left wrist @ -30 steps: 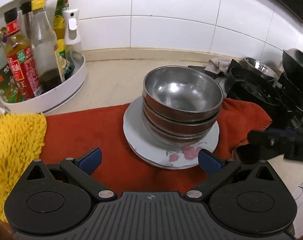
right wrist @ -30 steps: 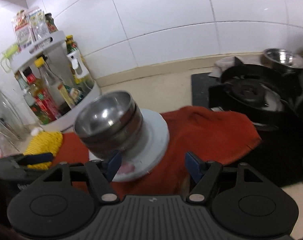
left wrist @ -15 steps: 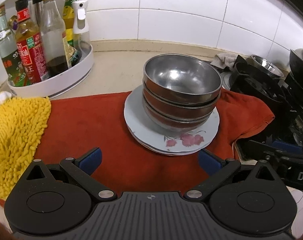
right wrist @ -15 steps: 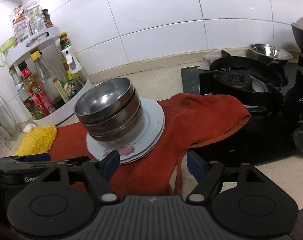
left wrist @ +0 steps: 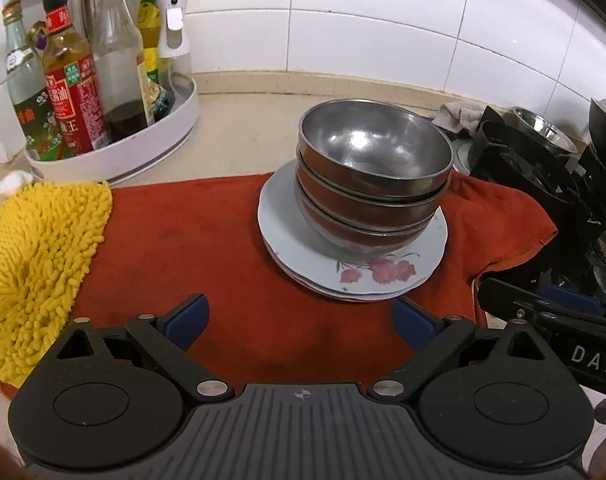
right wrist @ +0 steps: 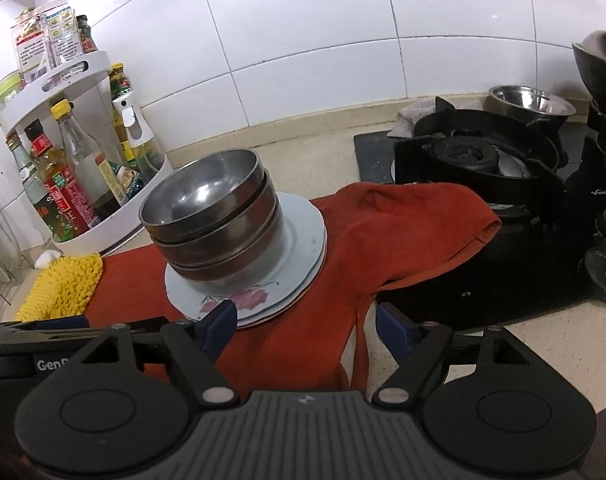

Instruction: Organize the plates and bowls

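Tipping risk: bowls nested three high on a shallow plate stack, so a sideways nudge from either tool likely to slide or topple the pile.
Cloth risk: red cloth underneath, rumpled and draped toward the stove on the right; catching its edge likely to drag plates and bowls along (the hanging corner looks the easiest to snag).
Slip risk: smooth steel walls and a rounded profile, probably hard to pinch firmly; lifting the whole nest by one rim likely to leave the lower bowls behind or let them drop.
Crowding risk: both tools close together in front of the stack, so a collision between them plausible if both reach in at once.
Left gripper: jaws spread wide, nothing between them, low over the cloth just in front of the plates.
Right gripper: also spread and empty, left fingertip overlapping the near plate rim in its own view, contact not clear.
Bowls, look: stainless steel, shiny inside, reddish-brown tint on the outer walls, rims slightly offset.
Plates, look: white, at least two stacked, pink flower print on the near edge.
Location: middle of the red cloth on the counter, bottle rack to the left, yellow mop pad at the near left.
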The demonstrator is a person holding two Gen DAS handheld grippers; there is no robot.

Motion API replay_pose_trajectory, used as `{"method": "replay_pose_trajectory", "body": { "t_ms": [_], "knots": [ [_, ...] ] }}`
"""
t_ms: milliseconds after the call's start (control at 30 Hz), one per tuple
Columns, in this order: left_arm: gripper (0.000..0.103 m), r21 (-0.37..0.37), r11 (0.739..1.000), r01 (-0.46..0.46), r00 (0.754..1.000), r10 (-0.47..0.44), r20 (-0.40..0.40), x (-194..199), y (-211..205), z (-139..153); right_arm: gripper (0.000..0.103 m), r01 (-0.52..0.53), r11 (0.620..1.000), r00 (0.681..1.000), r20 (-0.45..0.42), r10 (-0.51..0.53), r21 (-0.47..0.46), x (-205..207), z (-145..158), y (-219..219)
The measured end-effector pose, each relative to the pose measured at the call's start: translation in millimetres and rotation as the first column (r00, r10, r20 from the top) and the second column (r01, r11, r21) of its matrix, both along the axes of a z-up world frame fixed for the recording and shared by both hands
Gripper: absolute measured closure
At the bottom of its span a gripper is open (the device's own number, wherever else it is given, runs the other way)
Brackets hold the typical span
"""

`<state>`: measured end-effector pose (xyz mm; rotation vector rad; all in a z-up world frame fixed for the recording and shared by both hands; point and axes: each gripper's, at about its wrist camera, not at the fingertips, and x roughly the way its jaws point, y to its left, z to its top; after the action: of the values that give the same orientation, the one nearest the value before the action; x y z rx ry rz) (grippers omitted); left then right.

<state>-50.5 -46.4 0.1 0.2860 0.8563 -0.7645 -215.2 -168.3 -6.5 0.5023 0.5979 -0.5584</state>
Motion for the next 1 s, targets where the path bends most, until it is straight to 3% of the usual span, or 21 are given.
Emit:
{"method": "replay_pose_trajectory", "body": {
  "t_ms": [500, 867, 1000],
  "knots": [
    [0.005, 0.005, 1.0, -0.011, 1.0, 0.011, -0.001, 1.3, 2.3, -1.8, 0.031, -0.004, 1.0, 1.0, -0.009, 0.005, 0.015, 6.2, -2.8, 1.7],
    [0.005, -0.013, 1.0, -0.003, 0.994, 0.004, 0.11, -4.7, 5.6, 9.1, 0.031, -0.03, 0.999, 0.999, 0.024, 0.03, 0.011, 8.4, 1.0, 4.3],
    [0.005, -0.019, 1.0, -0.001, 0.993, 0.003, 0.114, -3.1, 7.2, 10.1, 0.031, -0.035, 0.999, 0.999, 0.027, 0.035, 0.003, 9.5, 3.0, 5.4]
  ]
}}
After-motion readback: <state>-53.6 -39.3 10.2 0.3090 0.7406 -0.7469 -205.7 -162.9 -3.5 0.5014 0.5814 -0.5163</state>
